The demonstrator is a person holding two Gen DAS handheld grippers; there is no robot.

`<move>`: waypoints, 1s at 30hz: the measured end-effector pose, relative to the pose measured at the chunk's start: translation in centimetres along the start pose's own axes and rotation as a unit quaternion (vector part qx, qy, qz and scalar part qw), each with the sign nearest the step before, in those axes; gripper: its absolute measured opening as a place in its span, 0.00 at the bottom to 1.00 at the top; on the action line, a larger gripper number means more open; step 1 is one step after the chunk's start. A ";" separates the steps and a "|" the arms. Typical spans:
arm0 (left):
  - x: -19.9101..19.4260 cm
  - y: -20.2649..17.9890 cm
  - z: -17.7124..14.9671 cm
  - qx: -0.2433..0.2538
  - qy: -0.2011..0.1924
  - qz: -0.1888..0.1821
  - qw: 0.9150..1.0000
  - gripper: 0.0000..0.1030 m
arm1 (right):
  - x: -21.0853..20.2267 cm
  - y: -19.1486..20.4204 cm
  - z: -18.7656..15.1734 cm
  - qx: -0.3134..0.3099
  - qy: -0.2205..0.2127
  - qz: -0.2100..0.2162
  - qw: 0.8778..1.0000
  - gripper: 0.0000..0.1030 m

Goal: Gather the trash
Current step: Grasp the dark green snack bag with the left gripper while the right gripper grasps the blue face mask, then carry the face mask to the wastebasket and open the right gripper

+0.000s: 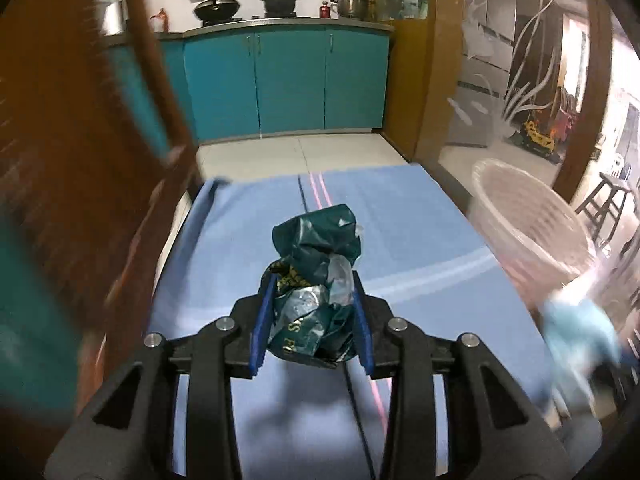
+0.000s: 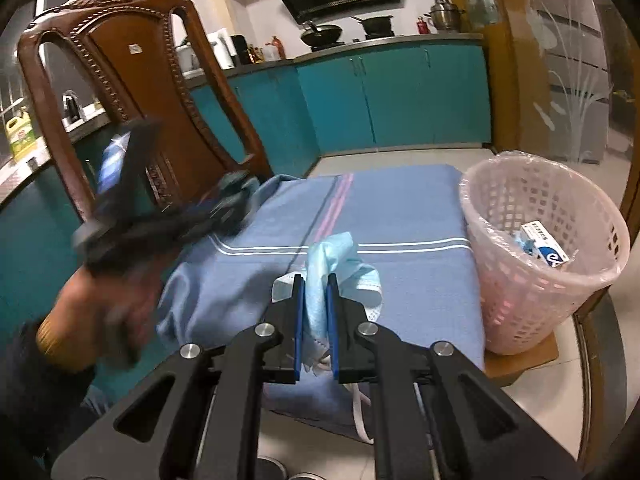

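My left gripper [image 1: 314,284] is shut on a crumpled dark green plastic bag [image 1: 316,236], its blue pads pressing both sides, above the blue cloth [image 1: 400,220]. My right gripper [image 2: 315,282] is shut on a light blue face mask [image 2: 336,252], whose loops hang below the fingers. A pink mesh basket [image 2: 500,280] lined with clear plastic stands at the cloth's right end, right of the right gripper. It holds a white and blue box [image 2: 546,242]. In the left wrist view the basket [image 1: 532,216] and the mask [image 1: 576,328] are blurred at the right. The left gripper [image 2: 236,196] is a dark blur in the right wrist view.
A carved wooden chair [image 2: 120,60] stands at the left, close to the cloth's edge. Teal kitchen cabinets [image 1: 288,80] with pans on top run along the back. A frosted glass partition [image 2: 568,80] rises behind the basket. A person's hand [image 2: 100,312] holds the left gripper.
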State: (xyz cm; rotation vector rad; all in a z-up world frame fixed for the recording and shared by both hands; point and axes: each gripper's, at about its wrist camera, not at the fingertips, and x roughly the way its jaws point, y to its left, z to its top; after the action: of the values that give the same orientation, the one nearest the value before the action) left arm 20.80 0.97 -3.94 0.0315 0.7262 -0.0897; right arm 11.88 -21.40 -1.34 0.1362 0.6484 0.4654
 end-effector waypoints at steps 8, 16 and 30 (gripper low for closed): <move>-8.8 -0.9 -6.7 -0.036 -0.002 0.009 0.999 0.36 | -2.3 2.0 -2.8 0.003 0.007 -0.007 1.000 0.11; -10.5 -1.9 -8.1 -0.034 0.001 -0.004 0.999 0.36 | -4.7 2.9 -4.5 0.006 0.010 -0.022 1.000 0.11; -10.5 -1.6 -8.8 -0.041 0.003 -0.012 0.999 0.36 | -5.0 3.2 -4.6 -0.003 0.007 -0.036 0.999 0.11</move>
State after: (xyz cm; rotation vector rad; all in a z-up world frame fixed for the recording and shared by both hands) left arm 7.03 0.70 -3.52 -0.0547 0.7363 -0.0832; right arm 4.42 -20.88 -1.38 0.1038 0.6643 0.3987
